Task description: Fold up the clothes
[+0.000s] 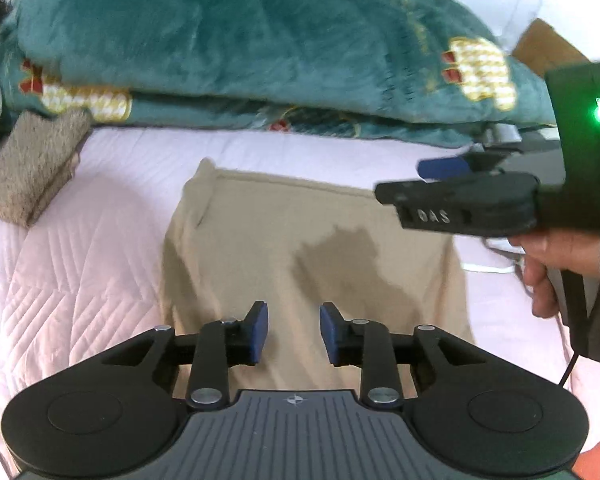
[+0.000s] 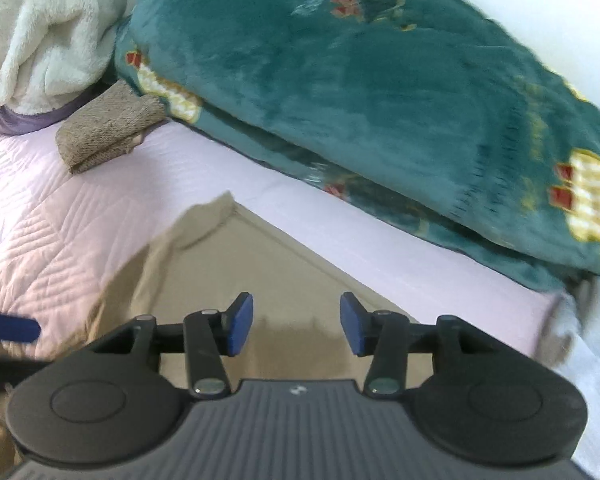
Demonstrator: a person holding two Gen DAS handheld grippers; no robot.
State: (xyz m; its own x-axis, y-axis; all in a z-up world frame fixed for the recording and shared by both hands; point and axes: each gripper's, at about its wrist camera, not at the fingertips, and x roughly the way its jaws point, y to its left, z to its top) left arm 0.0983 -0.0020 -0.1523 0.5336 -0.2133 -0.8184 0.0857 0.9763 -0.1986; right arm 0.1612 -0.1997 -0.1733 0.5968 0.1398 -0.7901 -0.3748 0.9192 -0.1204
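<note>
Left wrist view shows the left gripper (image 1: 293,332) parted and empty above the beige garment (image 1: 300,264), which lies flat on the pink quilt (image 1: 80,248). From the right, the right gripper (image 2: 296,328) hangs over the same cloth, fingers spread, grasping nothing. Behind lie a teal blanket (image 1: 240,40) and a folded brown towel (image 1: 32,168).

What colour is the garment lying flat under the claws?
Plain tan garment, no pattern; it shows best in the left wrist view.
</note>
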